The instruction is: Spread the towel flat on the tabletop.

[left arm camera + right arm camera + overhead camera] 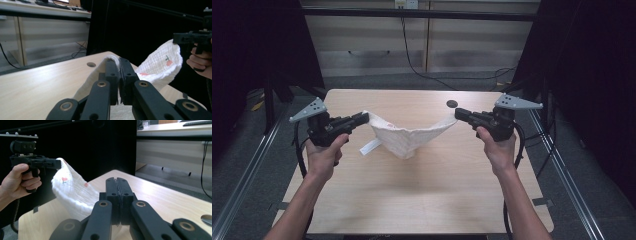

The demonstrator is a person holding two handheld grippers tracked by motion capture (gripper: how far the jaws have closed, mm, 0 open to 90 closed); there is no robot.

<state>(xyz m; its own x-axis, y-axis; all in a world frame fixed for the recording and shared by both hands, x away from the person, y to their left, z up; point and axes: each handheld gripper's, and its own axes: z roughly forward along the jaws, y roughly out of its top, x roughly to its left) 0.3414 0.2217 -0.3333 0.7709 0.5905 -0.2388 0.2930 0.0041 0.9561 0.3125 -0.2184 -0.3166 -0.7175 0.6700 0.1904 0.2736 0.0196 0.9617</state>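
No readable writing; white waffle-weave cloth (407, 137) has small red fruit prints and a white tag at its 8 o'clock. Cloth hangs over table (422, 200) centre, long axis running 9 to 3 o'clock, sagging in a V. Left gripper (365, 118) jaws clamped on one corner, right gripper (458, 114) jaws clamped on the other

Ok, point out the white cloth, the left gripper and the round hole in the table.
white cloth (404, 140): high view, on the sagging middle fold.
left gripper (364, 118): high view, at the jaw tips pinching one cloth corner.
round hole (452, 104): high view, on its dark centre near the table's far edge.
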